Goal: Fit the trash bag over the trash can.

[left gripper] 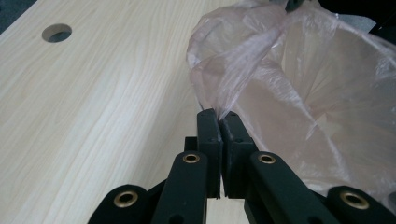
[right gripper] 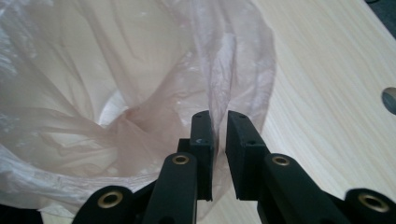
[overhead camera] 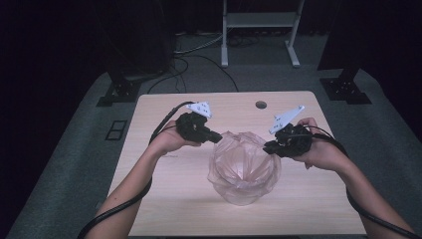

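Translucent pinkish plastic forms the bag, which stands open-mouthed on the pale wooden table, lower centre of the high view, between the two grippers. Its rim is held from both sides, a hold that looks meant to keep the mouth spread wide and upright rather than letting the thin film slump.

At the left of the bag's rim in the high view, the left gripper has its jaws pressed together on a pinched fold of the film; the plastic fans out from the tips toward the upper right of the left gripper view. At the right of the rim, the right gripper has a narrow gap between its jaws, with a strip of the bag's edge running through it. Whether the pads actually press on that strip is hard to judge from the right gripper view.

A round hole sits in the tabletop above the bag in the high view.

The bag's inside looks empty, though creases and glare blur its bottom. Both forearms are cut off at the lower edge, and the room beyond the table is too dark to read, apart from a pale metal frame at upper centre.
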A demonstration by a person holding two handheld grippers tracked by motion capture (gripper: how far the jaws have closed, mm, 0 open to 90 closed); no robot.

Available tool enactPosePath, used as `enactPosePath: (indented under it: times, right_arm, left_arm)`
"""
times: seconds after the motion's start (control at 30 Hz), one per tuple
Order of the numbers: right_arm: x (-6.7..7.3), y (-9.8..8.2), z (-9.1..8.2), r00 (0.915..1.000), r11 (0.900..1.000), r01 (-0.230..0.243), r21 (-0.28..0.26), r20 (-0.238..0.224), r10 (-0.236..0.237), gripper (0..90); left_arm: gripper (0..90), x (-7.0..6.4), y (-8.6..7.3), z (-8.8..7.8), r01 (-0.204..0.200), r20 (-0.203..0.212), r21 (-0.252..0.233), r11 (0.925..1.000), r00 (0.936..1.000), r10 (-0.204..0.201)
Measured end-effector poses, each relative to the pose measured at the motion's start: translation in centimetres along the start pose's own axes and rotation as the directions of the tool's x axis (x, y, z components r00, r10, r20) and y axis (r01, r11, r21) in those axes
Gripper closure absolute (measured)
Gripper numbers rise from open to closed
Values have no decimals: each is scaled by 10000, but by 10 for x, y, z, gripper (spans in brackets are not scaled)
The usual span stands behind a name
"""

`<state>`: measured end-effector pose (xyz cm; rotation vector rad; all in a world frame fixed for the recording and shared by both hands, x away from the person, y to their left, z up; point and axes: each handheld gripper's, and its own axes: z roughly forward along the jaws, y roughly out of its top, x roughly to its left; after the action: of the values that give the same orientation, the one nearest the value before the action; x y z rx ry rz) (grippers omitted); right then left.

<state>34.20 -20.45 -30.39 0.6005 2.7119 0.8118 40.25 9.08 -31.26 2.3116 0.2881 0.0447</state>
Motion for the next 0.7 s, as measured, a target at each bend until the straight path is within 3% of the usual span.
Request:
enactPosePath:
  times: [0.07, 0.27, 0.43, 0.7]
  right_arm:
    - [-3, -1, 0, 9999, 10000, -26, -9, 108, 26, 854]
    - [-9, -1, 0, 9995, 9994, -212, -270, 225, 218, 850]
    - [-20, -8, 2, 9976, 9970, -648, -425, 210, 658, 873]
    - [-23, -16, 18, 9973, 9974, -718, 52, 131, 717, 900]
  left_arm:
    - [874, 2, -2, -2, 83, -15, -12, 10000, 10000, -83]
    - [873, 5, -3, 0, 474, -269, -161, 9987, 9985, -478]
    - [873, 10, -5, 6, 708, -270, -142, 9974, 9971, -712]
    - [873, 17, -11, 27, 1243, -364, 157, 9921, 9917, -1236]
